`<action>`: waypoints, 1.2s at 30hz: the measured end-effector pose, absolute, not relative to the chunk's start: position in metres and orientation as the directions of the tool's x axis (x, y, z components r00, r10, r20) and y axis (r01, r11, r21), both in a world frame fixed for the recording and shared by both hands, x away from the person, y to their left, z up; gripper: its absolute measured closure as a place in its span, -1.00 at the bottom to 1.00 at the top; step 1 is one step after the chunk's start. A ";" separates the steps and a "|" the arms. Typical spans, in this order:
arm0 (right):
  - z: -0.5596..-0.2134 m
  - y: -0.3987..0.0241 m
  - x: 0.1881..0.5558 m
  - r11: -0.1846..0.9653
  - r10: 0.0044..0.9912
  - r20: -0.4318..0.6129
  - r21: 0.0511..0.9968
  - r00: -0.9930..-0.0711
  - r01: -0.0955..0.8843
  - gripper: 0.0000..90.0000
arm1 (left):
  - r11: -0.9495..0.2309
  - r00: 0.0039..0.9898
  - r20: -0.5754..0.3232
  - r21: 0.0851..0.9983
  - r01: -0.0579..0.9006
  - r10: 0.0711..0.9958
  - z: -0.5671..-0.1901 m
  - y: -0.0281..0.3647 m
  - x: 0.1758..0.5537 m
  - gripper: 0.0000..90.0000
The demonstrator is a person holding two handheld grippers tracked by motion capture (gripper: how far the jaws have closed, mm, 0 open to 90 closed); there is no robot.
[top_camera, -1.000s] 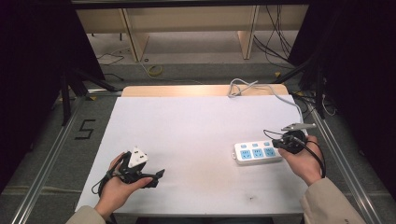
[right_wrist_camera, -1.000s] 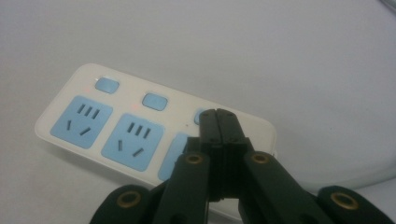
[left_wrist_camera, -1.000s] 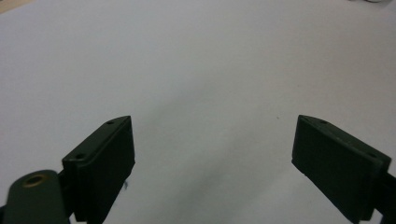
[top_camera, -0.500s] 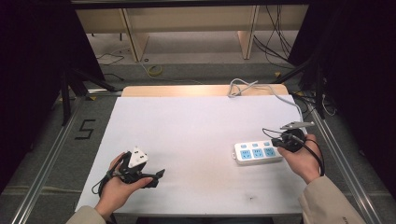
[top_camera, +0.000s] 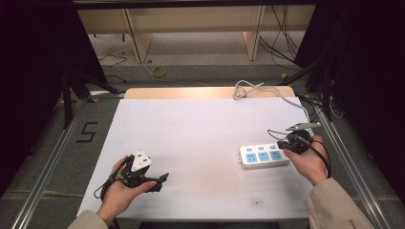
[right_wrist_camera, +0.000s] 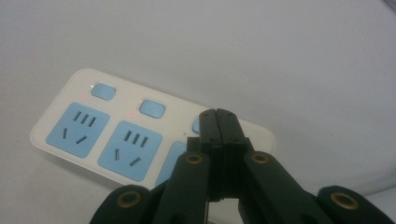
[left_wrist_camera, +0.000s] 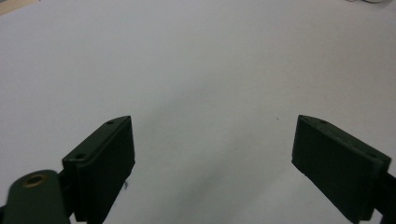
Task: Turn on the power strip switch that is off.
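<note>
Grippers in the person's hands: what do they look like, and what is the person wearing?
Both are black. The left gripper carries a white block and has flat, rectangular fingers. The right gripper bears a grey three-cornered plate, brass-coloured rivets and a black looping cable. The sleeves are beige.

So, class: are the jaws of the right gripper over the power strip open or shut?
Shut. In the right gripper view the right gripper has its two black jaws pressed together with nothing between, tips over the power strip's third button.

Left gripper low near the table's front, jaws wide apart, right gripper jaws pressed together
</note>
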State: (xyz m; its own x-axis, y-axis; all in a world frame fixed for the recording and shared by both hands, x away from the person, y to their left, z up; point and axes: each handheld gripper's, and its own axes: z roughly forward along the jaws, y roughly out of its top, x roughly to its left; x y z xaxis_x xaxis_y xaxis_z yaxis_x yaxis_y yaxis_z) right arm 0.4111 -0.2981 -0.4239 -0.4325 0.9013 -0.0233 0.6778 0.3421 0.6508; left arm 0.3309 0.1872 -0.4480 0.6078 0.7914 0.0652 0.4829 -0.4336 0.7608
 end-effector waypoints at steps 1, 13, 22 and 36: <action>-0.424 -0.298 0.412 0.342 0.902 -0.024 0.651 -0.432 0.678 1.00 | -0.436 0.609 0.067 0.760 0.482 0.790 -0.448 0.187 0.331 -0.72; -0.425 -0.297 0.417 0.342 0.903 -0.021 0.640 -0.428 0.689 1.00 | -0.435 0.610 0.064 0.759 0.484 0.790 -0.448 0.187 0.331 -0.72; -0.425 -0.296 0.420 0.348 0.903 -0.026 0.632 -0.429 0.692 1.00 | -0.438 0.610 0.068 0.758 0.483 0.790 -0.448 0.187 0.331 -0.72; -0.426 -0.293 0.426 0.352 0.902 -0.020 0.612 -0.431 0.708 1.00 | -0.440 0.609 0.072 0.758 0.481 0.790 -0.448 0.186 0.331 -0.72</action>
State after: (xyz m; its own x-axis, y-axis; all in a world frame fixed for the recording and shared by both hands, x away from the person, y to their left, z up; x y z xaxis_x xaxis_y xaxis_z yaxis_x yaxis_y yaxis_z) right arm 0.4258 -0.2931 -0.4263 -0.4314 0.9020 -0.0197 0.7081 0.3520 0.6121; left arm 0.3309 0.1863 -0.4483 0.6091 0.7898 0.0715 0.4811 -0.4397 0.7584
